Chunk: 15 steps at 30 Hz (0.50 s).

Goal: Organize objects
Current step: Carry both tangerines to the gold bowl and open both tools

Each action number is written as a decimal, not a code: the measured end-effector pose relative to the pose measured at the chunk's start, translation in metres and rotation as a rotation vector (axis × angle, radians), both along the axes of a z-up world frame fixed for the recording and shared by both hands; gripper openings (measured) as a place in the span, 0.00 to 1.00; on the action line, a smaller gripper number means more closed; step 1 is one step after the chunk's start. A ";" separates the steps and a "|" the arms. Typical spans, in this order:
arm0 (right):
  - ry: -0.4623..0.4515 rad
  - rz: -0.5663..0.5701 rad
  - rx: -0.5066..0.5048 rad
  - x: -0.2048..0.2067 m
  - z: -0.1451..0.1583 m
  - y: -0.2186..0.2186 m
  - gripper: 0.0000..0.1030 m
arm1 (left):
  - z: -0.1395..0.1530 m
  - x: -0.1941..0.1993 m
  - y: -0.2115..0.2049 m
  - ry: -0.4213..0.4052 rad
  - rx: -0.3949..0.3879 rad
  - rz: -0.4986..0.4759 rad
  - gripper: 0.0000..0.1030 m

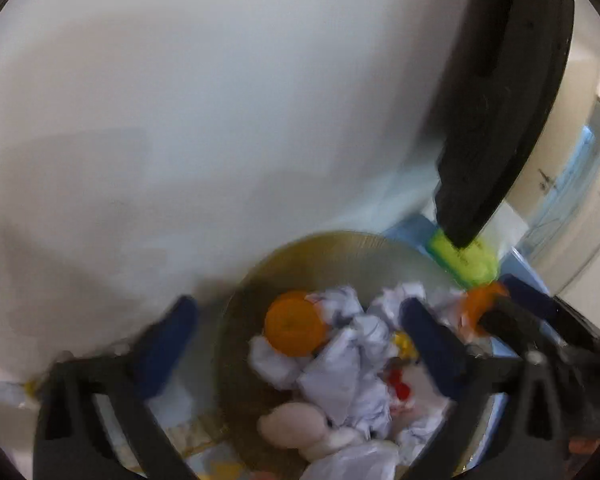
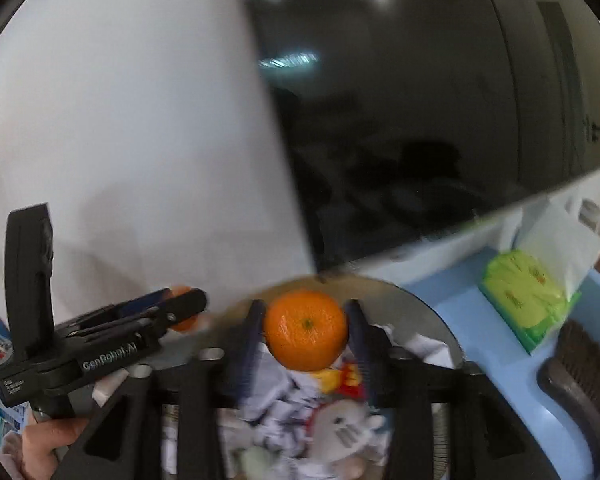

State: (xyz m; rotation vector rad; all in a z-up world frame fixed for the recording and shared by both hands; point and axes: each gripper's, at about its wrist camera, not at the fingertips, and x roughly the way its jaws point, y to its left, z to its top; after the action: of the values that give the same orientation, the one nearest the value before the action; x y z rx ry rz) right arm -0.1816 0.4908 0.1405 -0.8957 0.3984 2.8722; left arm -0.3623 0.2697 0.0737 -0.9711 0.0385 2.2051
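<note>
A round bin (image 1: 340, 240) holds crumpled paper (image 1: 340, 376) and a pale plush toy (image 1: 296, 428). My left gripper (image 1: 298, 306) stands wide open over it. An orange (image 1: 290, 326) lies between its blue fingers, touching neither, against the paper. My right gripper (image 2: 304, 306) is over the same bin (image 2: 420, 304), its pads pressed on both sides of a second orange (image 2: 306, 328). The left wrist view has the right gripper (image 1: 496, 304) at the right, with that orange (image 1: 480, 304) at its tips. The left gripper (image 2: 184, 304) is at the left in the right wrist view.
A light blue tray (image 2: 480, 320) to the right of the bin holds a green packet (image 2: 524, 288) and a dark brush (image 2: 580, 364). A white wall and a dark glass panel (image 2: 420, 120) stand behind. A hand (image 2: 40, 444) grips the left tool.
</note>
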 end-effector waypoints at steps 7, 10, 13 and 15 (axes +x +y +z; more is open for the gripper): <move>-0.013 -0.046 -0.086 0.004 -0.006 0.030 1.00 | 0.010 0.005 -0.011 0.063 -0.057 0.068 0.99; -0.012 -0.032 -0.067 0.006 -0.002 0.018 1.00 | 0.017 0.012 -0.020 0.084 -0.096 0.096 0.99; -0.007 -0.005 -0.056 0.009 0.004 0.000 1.00 | 0.023 0.023 -0.042 0.119 -0.129 0.114 0.99; 0.005 0.019 -0.052 0.016 0.007 -0.019 1.00 | 0.028 0.038 -0.057 0.157 -0.155 0.131 0.99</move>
State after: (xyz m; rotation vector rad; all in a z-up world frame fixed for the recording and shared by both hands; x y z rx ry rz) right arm -0.1652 0.4717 0.1477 -0.9053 0.4692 2.8950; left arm -0.3248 0.2129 0.1022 -0.9035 0.2273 2.4248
